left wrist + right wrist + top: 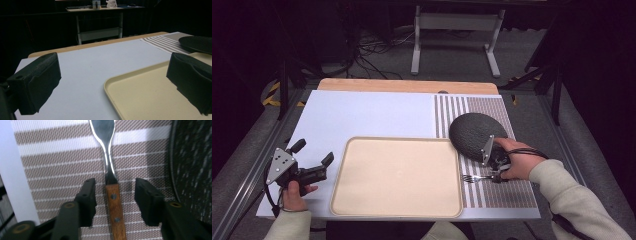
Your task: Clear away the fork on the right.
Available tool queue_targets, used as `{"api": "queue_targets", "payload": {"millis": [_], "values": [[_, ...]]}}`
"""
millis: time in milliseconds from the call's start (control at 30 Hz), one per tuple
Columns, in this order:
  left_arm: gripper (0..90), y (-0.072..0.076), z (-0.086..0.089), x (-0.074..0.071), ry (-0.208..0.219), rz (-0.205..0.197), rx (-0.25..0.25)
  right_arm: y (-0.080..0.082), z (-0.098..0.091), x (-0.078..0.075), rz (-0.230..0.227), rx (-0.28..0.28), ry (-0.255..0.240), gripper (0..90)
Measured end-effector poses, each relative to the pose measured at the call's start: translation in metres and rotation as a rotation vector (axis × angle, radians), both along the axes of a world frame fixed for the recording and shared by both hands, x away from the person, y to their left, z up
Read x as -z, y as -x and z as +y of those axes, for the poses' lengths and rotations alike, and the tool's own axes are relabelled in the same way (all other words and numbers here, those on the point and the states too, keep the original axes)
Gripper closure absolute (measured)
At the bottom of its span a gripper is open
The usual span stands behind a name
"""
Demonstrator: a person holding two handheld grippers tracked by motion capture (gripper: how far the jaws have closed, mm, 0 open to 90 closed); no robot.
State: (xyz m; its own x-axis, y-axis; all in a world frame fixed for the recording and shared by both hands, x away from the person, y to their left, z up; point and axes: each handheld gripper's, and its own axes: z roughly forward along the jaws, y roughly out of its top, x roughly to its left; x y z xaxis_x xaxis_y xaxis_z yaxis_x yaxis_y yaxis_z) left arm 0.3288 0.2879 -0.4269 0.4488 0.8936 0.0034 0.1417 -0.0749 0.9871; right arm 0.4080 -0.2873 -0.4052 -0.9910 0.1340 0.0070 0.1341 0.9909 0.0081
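Left hand-held gripper (330, 159) hovers above the white tabletop (377, 117) at its left edge, just beside the beige tray (396, 210). Its jaws stand wide apart with nothing between them; in the left gripper view one jaw sits over the tabletop, the other over the near corner of the tray.

Right hand-held gripper (115, 192) is lowered over the striped placemat (507, 192), to the right of the tray. The fork (477, 178) lies flat on the placemat, tines pointing toward the tray, handle end under the gripper. In the right gripper view the handle runs straight up the gap between the two jaws, roughly centred. The jaws are part-way apart, a strip of mat showing on each side of the handle; the pads do not touch it.

The fork has a brown wooden handle with two metal rivets, joined to a narrow polished steel neck that widens further up. A dark, speckled round plate (476, 135) rests on the placemat just beyond the gripper.
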Motion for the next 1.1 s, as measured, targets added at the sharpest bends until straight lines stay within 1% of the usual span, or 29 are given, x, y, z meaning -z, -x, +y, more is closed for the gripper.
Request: {"api": "queue_targets", "payload": {"millis": [33,67,100,133,233,267,400,533,700,933,1000,1067,1100], "values": [[0.0,0.0000,0.0000,0.0000,0.000,0.000,0.000,0.0000,0.0000,0.0000,0.000,0.000,0.000,55.8],[0.0,0.0001,-0.0002,-0.0002,0.000,-0.001,0.001,0.0002,0.0001,0.0003,0.006,-0.006,0.018,58.4],[0.0,0.0002,-0.0002,-0.0004,-0.001,-0.001,0.000,-0.0008,0.0002,0.0009,0.008,-0.027,0.039,61.3],[0.0,0.0002,-0.0002,-0.0004,-0.001,-0.001,0.000,-0.0010,0.0003,0.0018,0.005,-0.043,0.048,65.0],[0.0,0.0000,0.0000,0.0000,0.001,-0.001,0.000,-0.0014,0.0007,0.0029,0.014,-0.052,0.060,67.5],[0.0,0.0000,0.0000,0.0001,0.001,-0.003,-0.001,-0.0014,0.0011,0.0042,0.019,-0.065,0.068,72.2],[0.0,0.0000,-0.0001,0.0000,0.000,-0.002,-0.001,-0.0010,0.0020,0.0059,0.020,-0.080,0.074,75.5],[0.0,0.0001,-0.0001,0.0001,0.003,-0.003,-0.002,-0.0013,0.0030,0.0078,0.027,-0.087,0.082,76.4],[0.0,0.0002,0.0002,0.0002,0.002,0.000,-0.002,0.0001,0.0059,0.0083,0.018,-0.120,0.105,77.1],[0.0,0.0002,0.0006,0.0003,0.002,0.002,-0.001,0.0002,0.0046,0.0082,0.019,-0.124,0.094,77.2],[0.0,0.0002,0.0005,0.0002,0.003,0.002,-0.002,0.0003,0.0042,0.0076,0.011,-0.125,0.094,77.4],[0.0,0.0002,0.0003,0.0002,0.003,0.001,-0.001,0.0002,0.0033,0.0069,0.019,-0.116,0.087,77.5],[0.0,0.0002,0.0002,0.0002,0.002,0.001,-0.001,0.0004,0.0029,0.0055,0.014,-0.108,0.082,77.5]]}}
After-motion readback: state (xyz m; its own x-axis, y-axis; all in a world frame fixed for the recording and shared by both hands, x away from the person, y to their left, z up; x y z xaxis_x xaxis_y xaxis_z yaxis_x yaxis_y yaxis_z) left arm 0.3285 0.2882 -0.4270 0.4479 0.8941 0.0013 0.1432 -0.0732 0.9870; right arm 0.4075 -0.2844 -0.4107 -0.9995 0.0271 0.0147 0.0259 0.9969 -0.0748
